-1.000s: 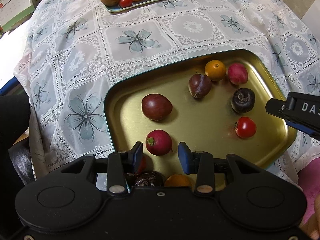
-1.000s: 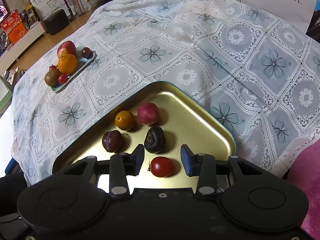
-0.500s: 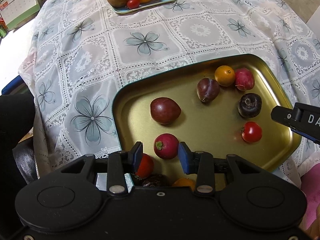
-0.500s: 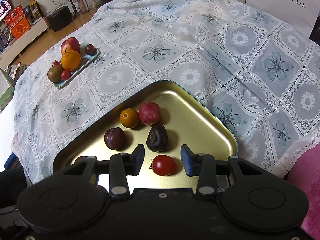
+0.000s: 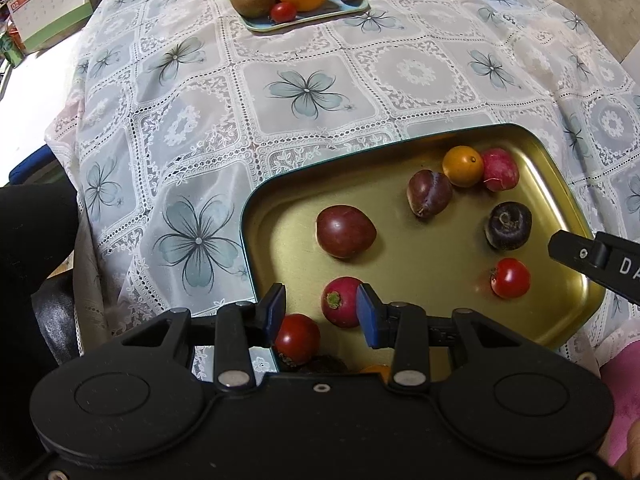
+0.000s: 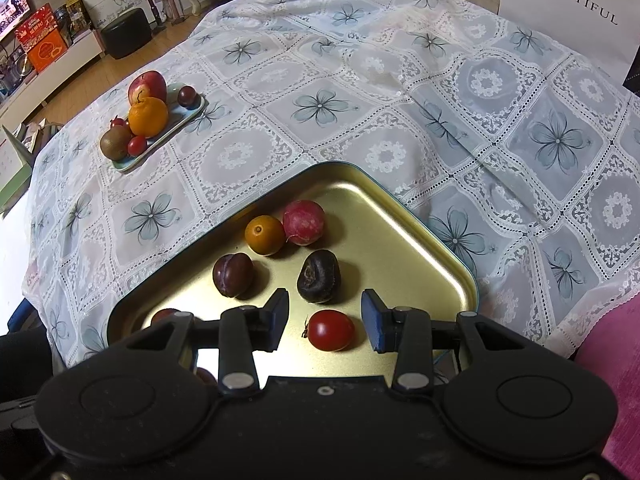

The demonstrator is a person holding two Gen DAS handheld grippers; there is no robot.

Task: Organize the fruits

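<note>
Left wrist view: left hand-held gripper (image 5: 321, 313) held wide open, empty, lined up over pink-red fruit (image 5: 341, 302) near gold tray (image 5: 556, 152) front edge | right hand-held gripper (image 6: 324, 320) also gaped empty around cherry tomato (image 6: 330, 329), presumably so both get grabbed.

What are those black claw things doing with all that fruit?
A person holds a gripper in each hand and is sorting fruit. Both grippers are open and hold nothing. The left gripper hovers over a round pink-red fruit with a green stem end in the shallow gold metal tray. The right gripper hovers over a small red cherry tomato in the same tray. More fruit waits on a small pale blue rectangular plate farther across the flowered lace tablecloth.
</note>
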